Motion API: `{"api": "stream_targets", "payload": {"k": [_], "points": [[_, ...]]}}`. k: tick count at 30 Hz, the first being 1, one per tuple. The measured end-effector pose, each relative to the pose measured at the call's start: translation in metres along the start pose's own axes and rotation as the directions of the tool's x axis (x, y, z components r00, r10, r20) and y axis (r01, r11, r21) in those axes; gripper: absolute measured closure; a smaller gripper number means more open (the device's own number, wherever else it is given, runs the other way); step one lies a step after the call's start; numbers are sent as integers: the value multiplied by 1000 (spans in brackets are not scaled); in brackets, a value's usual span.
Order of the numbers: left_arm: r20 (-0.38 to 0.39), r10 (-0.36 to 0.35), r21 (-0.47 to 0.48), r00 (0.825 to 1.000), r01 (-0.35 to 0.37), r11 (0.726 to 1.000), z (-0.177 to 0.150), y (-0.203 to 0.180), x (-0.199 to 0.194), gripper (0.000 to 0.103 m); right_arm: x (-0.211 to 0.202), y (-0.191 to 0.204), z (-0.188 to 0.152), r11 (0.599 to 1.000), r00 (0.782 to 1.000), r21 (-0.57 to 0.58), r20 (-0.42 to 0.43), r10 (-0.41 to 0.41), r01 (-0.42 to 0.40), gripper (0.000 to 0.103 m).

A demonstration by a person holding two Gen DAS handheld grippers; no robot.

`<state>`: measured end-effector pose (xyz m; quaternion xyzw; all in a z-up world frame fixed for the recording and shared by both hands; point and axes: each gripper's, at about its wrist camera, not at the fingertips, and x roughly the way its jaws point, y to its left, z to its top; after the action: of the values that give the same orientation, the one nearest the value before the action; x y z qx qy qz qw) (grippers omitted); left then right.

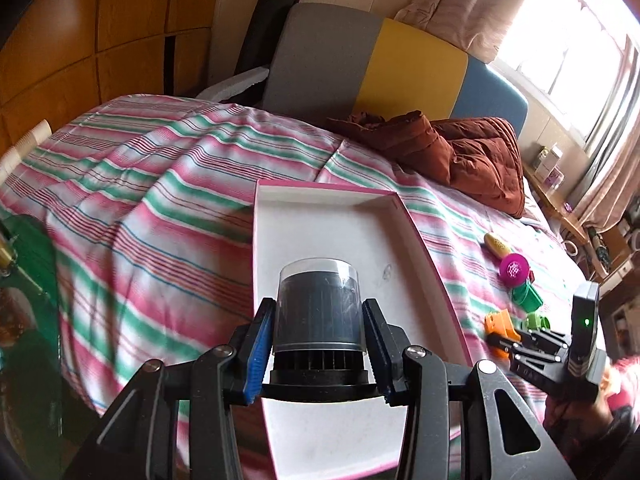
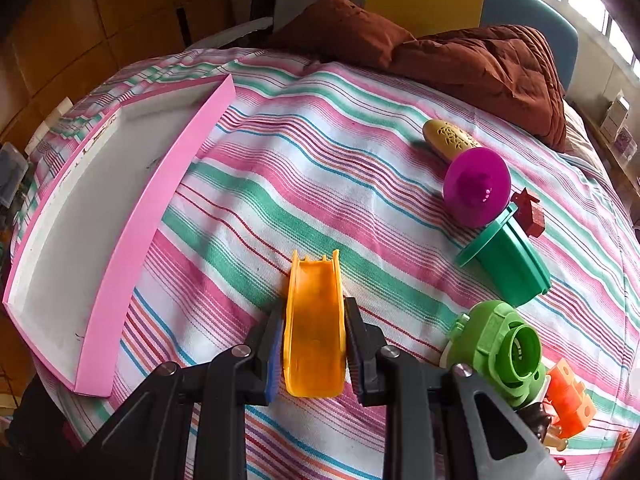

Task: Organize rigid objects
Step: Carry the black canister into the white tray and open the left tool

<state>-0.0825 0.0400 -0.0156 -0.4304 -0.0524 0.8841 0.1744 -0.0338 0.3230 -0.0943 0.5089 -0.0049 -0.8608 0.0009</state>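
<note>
On the striped bedspread (image 2: 320, 152) lies a shallow pink-walled tray (image 1: 320, 200), its white floor bare. Above the tray's near end the left gripper (image 1: 319, 344) clamps a dark cylinder with a clear cap (image 1: 319, 308). Right of the tray, the right gripper (image 2: 314, 344) is closed tight on an orange scoop (image 2: 314, 320) at the bedspread. Just beside it lie a teal cup (image 2: 508, 264), a magenta disc (image 2: 476, 188), a green fitting (image 2: 500, 348) and a yellow corn toy (image 2: 448, 138).
</note>
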Motion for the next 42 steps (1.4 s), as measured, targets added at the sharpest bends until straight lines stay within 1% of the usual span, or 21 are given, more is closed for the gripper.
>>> {"api": "stream_targets", "payload": {"k": [3,6,10,12,16,18,20,23,25,28,31,33,38,42], "points": [[-9,-3,-3,1000,3,1000,7,-1,10,59,-3,-5,-3,1000,1000,-3,1,1,-1,77],[-18,9,3,1000,-9,1000,14,-1,24,59,-4,-5,-4,1000,1000,-10,4,-6,6,77],[-64,14,-44,998,-17,999,24,4,52,59,-5,-8,-6,1000,1000,-13,6,-8,8,77],[-73,17,-46,997,-21,999,27,4,60,59,-5,-9,-7,1000,1000,-14,7,-9,9,77],[-62,62,11,996,-62,998,38,-1,75,59,-5,-9,-6,1000,1000,-12,8,-10,10,77],[-64,70,32,996,-68,997,43,-1,85,59,-5,-8,-7,1000,1000,-13,7,-11,11,77],[-73,95,50,993,-91,995,46,0,95,59,-5,-8,-7,1000,1000,-14,8,-12,12,77],[-97,106,55,990,-101,993,44,2,105,59,-5,-8,-7,1000,1000,-14,8,-12,12,77],[-105,126,79,986,-118,990,39,1,110,59,-5,-8,-7,1000,1000,-14,8,-13,13,77],[-86,139,92,987,-131,987,39,-1,110,58,-6,-9,-7,1000,1000,-14,9,-13,13,77],[-74,143,90,987,-136,987,41,-1,106,55,-5,-11,-6,1000,1000,-13,10,-14,14,77],[-51,152,108,987,-146,983,39,-3,98,53,-5,-11,-6,1000,1000,-14,11,-14,15,77],[2,154,121,988,-153,981,30,-9,70,42,-6,-10,-6,999,1000,-23,16,-25,26,77],[34,160,130,987,-163,978,18,-16,47,40,-4,-9,-5,999,999,-27,19,-28,28,77]]}}
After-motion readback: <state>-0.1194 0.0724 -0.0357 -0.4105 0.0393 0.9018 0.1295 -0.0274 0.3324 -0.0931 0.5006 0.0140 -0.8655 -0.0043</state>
